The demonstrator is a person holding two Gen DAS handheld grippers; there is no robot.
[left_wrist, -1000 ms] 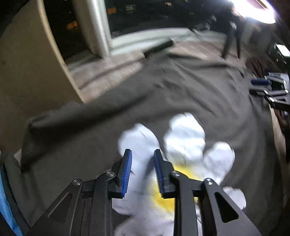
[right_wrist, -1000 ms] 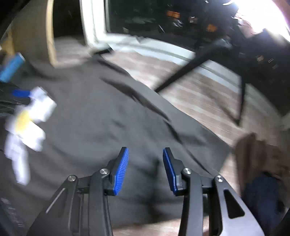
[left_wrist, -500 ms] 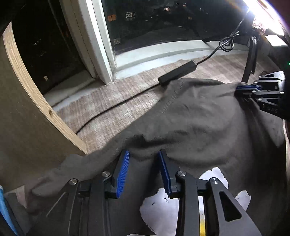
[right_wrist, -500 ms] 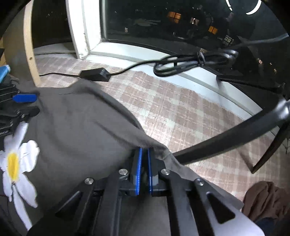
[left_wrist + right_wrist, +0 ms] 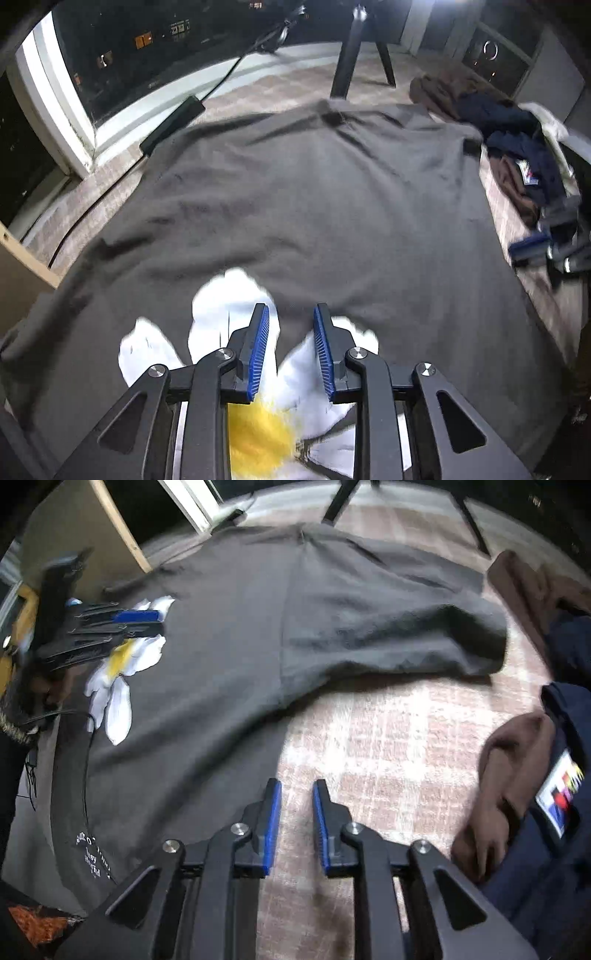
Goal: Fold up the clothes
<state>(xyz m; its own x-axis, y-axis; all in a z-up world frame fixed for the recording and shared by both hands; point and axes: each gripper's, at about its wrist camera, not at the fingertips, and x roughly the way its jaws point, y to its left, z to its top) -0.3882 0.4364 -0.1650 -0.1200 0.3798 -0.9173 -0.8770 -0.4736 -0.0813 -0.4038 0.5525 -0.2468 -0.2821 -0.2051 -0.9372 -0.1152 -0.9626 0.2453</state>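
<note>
A dark grey T-shirt (image 5: 314,206) with a white and yellow daisy print (image 5: 229,321) lies spread flat on a plaid cloth. It also shows in the right wrist view (image 5: 229,635), one sleeve (image 5: 406,638) stretched right. My left gripper (image 5: 291,350) is open and empty, just above the daisy. My right gripper (image 5: 296,823) is open and empty, over the plaid cloth (image 5: 388,746) beside the shirt's side edge. The left gripper also shows in the right wrist view (image 5: 122,624), and the right gripper in the left wrist view (image 5: 532,247).
A pile of brown and navy clothes (image 5: 509,122) lies at the shirt's right, also seen in the right wrist view (image 5: 535,775). Black tripod legs (image 5: 351,48) and a power adapter with cable (image 5: 173,122) stand behind. A wooden panel (image 5: 118,528) and window frame (image 5: 55,103) are at left.
My right gripper let go of the shirt's sleeve, opened and pulled back over the plaid cloth. My left gripper moved back from the shoulder to above the daisy. The shirt now lies flatter.
</note>
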